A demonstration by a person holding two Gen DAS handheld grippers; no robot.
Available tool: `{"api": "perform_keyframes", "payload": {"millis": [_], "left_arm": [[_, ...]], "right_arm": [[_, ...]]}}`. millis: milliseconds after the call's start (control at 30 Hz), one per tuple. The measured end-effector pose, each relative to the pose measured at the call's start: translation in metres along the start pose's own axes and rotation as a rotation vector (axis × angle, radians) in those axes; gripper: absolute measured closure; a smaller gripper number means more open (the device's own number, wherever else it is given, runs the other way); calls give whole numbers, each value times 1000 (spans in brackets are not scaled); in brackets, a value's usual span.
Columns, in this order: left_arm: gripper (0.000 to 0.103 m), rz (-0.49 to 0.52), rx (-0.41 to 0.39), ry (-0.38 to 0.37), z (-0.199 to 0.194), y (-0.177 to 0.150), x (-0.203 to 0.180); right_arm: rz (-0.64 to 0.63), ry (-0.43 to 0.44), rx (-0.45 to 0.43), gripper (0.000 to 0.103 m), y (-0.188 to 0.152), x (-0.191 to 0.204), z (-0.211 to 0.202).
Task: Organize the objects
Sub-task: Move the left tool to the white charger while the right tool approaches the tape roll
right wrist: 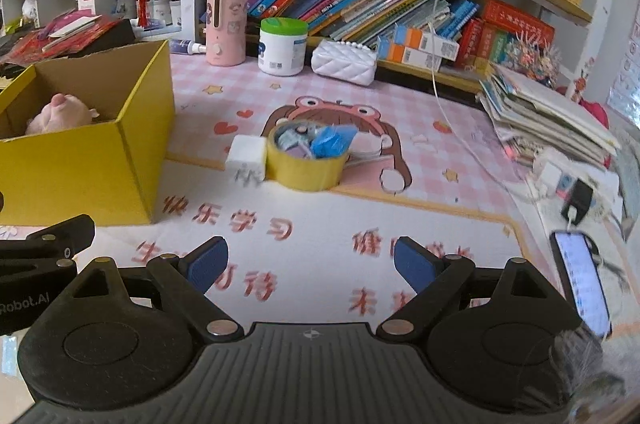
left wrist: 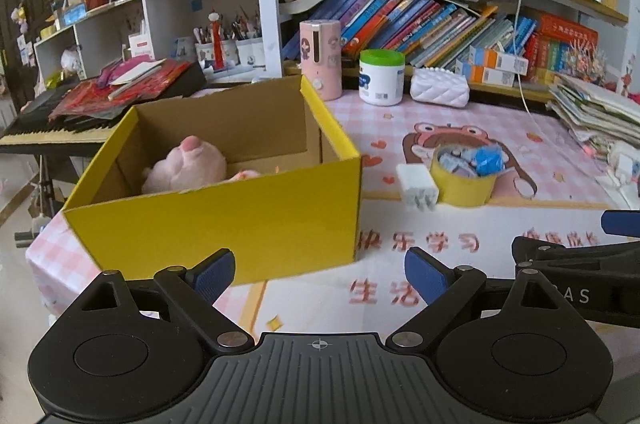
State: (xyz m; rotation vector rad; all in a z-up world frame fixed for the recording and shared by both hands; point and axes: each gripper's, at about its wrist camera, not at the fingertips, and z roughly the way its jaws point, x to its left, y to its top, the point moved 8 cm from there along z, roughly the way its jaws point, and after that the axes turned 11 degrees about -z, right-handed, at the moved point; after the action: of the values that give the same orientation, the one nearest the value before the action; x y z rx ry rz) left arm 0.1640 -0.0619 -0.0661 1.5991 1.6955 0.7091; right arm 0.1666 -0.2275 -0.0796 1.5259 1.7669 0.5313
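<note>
Both tools are seen spread wide with nothing between the pads: the left tool (left wrist: 319, 278) low in the left wrist frame, the right tool (right wrist: 311, 266) low in the right wrist frame. Each hangs above the printed pink surface (right wrist: 400, 224), clear of every item.

A yellow box (left wrist: 224, 224) sits at left of centre in the left view, open at the top, with a pink plush (left wrist: 188, 163) already lying inside. What is left loose is judged to be the tape roll (right wrist: 304, 163) and the white plug (right wrist: 247, 159) — the two stand touching, the plug on the left of the roll, just right of the box.

In the right view the roll lies straight ahead of the right tool, just above frame centre, with bare surface between. In the left view the same pair is seen up and to the right of the left tool, past the box corner. The right tool is therefore judged the nearer and better lined up.

The roll lies flat, its hole facing up and stuffed with small blue and grey bits, so no long axis is offered; its round wall faces the tool. The plug's prongs are pointed toward the camera, its body roughly cubic — a long axis cannot be told.
</note>
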Motion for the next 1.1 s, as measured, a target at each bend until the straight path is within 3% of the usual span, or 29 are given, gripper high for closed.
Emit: {"api": "perform_keyframes", "payload": {"millis": [367,867,1000,1100], "left_arm": [[9,-29,-12,20,27,18,-42],[10,27,-17,5,51,29,-106],[15,41,-23,-14,58,31,-114],[30,65,9,1,73,29,-119]], "right_arm": [[-23,26,-24,13,20,-44,35],[37,63,-26,15,25,-102,75],[46,69,-40,15,29,-109,82],[34,63,-68,15,33,-112,83]]}}
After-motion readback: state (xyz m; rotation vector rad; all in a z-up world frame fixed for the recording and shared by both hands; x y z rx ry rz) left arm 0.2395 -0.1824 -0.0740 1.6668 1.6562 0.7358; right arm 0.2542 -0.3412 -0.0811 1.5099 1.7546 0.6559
